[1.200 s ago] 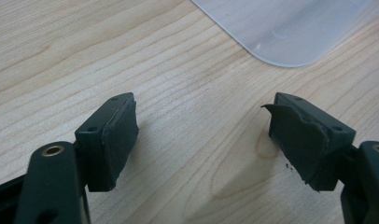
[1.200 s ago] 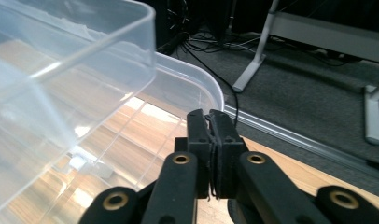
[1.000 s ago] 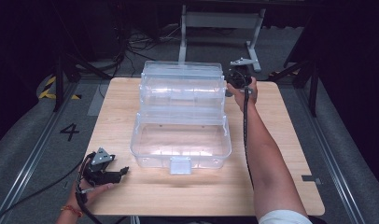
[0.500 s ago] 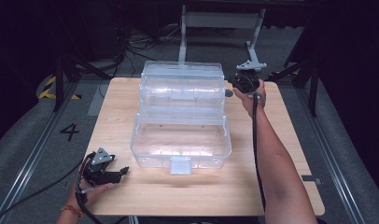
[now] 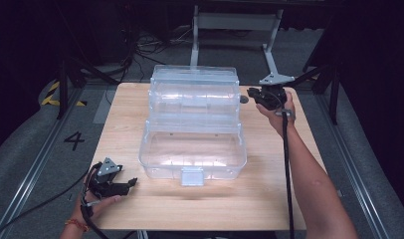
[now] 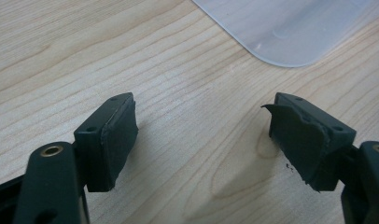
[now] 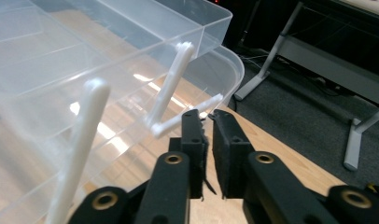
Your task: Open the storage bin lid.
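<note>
A clear plastic box [image 5: 192,124] with stepped trays stands open in the middle of the wooden table [image 5: 269,164]. My right gripper [image 5: 250,95] is held at the right end of the upper tray. In the right gripper view, my right gripper [image 7: 209,123] shows a narrow gap between its pads. Its jaws have just been opening and nothing is between them. A white hinge arm [image 7: 171,88] of the box [image 7: 85,56] lies just past the tips. My left gripper [image 5: 132,182] rests on the table's near left, open and empty [image 6: 201,135], near a box corner [image 6: 290,32].
A grey metal stand [image 5: 235,22] rises behind the table's far edge. Cables [image 5: 140,50] lie on the dark floor at the back left, and a "4" [image 5: 74,140] is marked on the floor at the left. Bare wood lies in front of the box.
My right gripper has shifted to the right, a little away from the box's side, and its forearm has followed. The left gripper and the box have stayed put.
</note>
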Demonstrator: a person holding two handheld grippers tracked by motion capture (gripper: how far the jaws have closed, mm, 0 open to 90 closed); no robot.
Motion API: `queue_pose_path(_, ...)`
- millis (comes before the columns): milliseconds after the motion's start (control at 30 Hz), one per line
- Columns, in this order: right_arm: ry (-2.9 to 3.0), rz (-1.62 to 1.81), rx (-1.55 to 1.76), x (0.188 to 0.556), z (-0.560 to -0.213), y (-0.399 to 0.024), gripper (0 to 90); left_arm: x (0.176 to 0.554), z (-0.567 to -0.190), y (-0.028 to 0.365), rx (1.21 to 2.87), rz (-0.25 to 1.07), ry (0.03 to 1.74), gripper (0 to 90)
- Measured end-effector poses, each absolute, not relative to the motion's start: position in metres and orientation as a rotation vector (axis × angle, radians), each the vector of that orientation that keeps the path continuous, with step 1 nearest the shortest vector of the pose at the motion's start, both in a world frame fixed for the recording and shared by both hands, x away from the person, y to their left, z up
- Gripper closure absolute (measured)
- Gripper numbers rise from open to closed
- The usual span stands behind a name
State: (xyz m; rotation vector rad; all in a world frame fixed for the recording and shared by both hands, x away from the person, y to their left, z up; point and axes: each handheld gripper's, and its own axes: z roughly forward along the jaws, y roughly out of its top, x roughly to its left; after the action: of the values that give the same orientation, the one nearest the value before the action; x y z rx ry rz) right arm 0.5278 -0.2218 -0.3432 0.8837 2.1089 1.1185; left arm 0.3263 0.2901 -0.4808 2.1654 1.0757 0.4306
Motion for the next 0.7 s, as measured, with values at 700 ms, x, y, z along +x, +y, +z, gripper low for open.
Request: queue_pose_path(700, 2.131, 1.102, 0.822, 0.469, -0.353, -0.262, 65.0, 0.327, -0.481, 0.29, 2.163, 0.432, 1.083, 23.2)
